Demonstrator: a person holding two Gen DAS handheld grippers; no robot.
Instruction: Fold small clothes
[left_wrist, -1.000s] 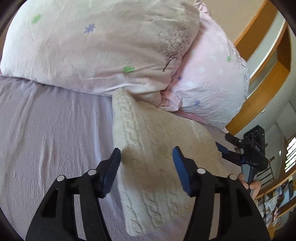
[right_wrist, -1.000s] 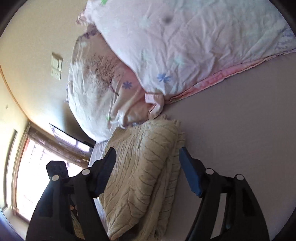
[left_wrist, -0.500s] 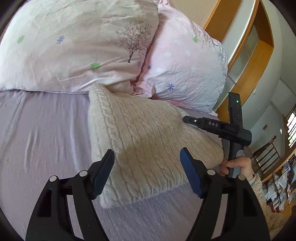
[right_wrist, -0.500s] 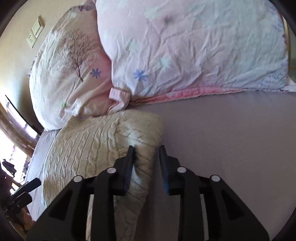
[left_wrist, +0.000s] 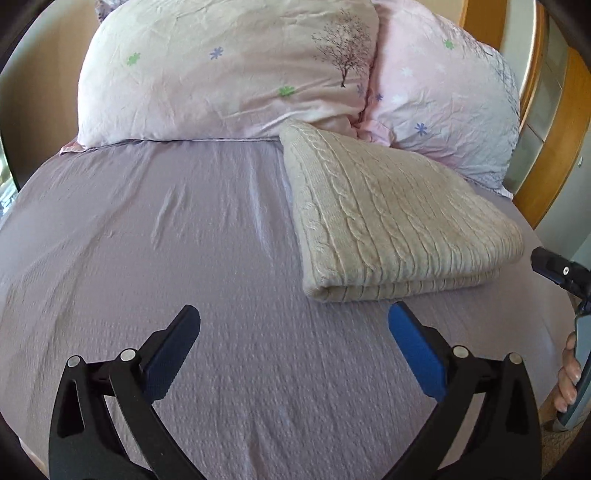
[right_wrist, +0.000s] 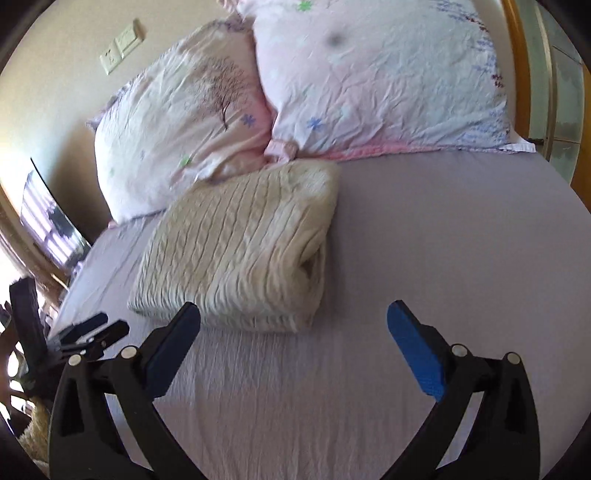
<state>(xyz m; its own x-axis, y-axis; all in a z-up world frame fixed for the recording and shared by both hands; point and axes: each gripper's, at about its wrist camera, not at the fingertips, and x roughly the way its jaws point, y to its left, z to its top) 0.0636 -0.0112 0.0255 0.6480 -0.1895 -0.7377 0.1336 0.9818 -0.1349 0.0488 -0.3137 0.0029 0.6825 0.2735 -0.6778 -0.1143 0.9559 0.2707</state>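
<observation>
A cream cable-knit sweater (left_wrist: 391, 218) lies folded in a thick rectangle on the lilac bed sheet (left_wrist: 184, 240), its far corner against the pillows. It also shows in the right wrist view (right_wrist: 243, 247). My left gripper (left_wrist: 293, 332) is open and empty, hovering over the sheet just in front of the sweater's near fold. My right gripper (right_wrist: 293, 332) is open and empty, in front of the sweater's near right corner. The other gripper (right_wrist: 88, 330) shows at the left of the right wrist view.
Two pink floral pillows (left_wrist: 221, 74) (left_wrist: 443, 103) lean at the head of the bed. A wooden frame (left_wrist: 554, 129) stands at the right. A wall switch plate (right_wrist: 120, 46) and a window (right_wrist: 48, 221) are at the left in the right wrist view.
My right gripper was shut on the sweater's corner half a second ago; it has let go and opened. Both grippers have pulled back from the sweater, which now lies still.
</observation>
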